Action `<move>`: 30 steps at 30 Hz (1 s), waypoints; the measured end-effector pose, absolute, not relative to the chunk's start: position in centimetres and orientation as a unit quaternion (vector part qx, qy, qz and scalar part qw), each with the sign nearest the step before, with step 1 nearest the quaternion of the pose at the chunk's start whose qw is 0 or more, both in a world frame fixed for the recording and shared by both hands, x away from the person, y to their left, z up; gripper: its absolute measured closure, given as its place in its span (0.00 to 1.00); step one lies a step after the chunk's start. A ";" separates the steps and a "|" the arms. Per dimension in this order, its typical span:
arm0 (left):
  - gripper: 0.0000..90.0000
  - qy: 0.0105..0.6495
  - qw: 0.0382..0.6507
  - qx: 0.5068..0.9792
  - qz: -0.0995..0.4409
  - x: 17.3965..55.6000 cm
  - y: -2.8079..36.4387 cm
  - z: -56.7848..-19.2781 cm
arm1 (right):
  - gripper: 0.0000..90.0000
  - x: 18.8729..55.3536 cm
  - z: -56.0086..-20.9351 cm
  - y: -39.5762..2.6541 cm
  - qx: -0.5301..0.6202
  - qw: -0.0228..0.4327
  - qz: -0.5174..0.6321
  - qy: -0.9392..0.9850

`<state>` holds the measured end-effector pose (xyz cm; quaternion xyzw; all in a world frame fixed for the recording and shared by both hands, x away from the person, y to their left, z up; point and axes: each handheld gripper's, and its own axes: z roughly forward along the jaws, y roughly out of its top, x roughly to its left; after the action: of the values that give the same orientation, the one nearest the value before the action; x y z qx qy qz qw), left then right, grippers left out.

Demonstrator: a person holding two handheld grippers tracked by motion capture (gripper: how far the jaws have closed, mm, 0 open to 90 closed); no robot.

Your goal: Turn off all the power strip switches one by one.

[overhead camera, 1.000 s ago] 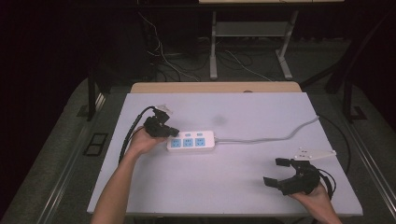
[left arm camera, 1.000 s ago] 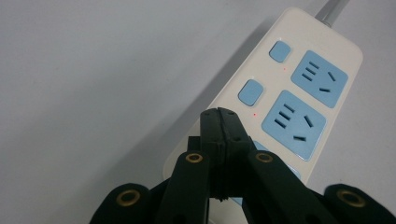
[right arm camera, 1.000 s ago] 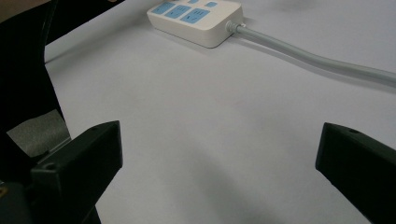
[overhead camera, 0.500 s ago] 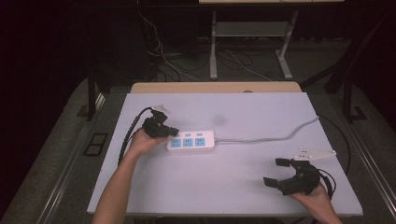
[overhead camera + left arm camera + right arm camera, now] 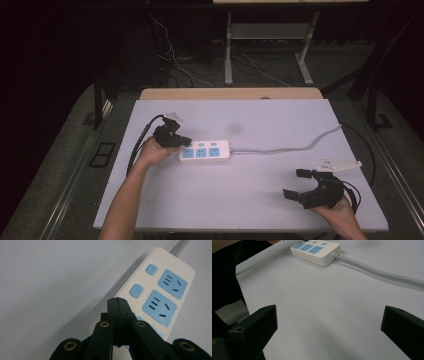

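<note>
A white power strip (image 5: 205, 151) with three blue sockets and blue switch buttons lies at the middle left of the white table (image 5: 250, 200). Its grey cable (image 5: 295, 147) runs off to the right edge. My left gripper (image 5: 184, 141) is shut, with nothing between its jaws. In the left gripper view its closed tips (image 5: 117, 301) sit over the near end of the strip (image 5: 160, 290), beside the row of buttons; whether they touch it I cannot tell. My right gripper (image 5: 299, 184) rests open near the front right corner, well away from the strip (image 5: 315, 251) and its cable (image 5: 382, 273).
A wooden board (image 5: 230, 93) borders the table's far edge. Behind it, on the dark floor, stand metal frame legs (image 5: 228, 55) among loose cables. A black cable (image 5: 137, 145) trails from the left gripper along the table's left side.
</note>
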<state>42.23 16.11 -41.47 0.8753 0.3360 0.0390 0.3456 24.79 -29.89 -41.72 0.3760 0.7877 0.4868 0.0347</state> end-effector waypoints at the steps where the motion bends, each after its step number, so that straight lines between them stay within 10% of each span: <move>1: 1.00 0.336 0.346 0.875 0.039 42.2 16.1 -41.5 | 0.00 24.8 -41.7 -29.9 0.376 0.035 0.487 0.787; 30: 1.00 0.346 0.335 0.875 0.039 42.3 16.5 -40.9 | 0.00 24.9 -41.8 -30.0 0.381 0.034 0.485 0.786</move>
<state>42.32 16.53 -40.90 0.8754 0.3459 0.0392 0.3355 24.91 -30.05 -41.84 0.3807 0.7863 0.4854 0.0338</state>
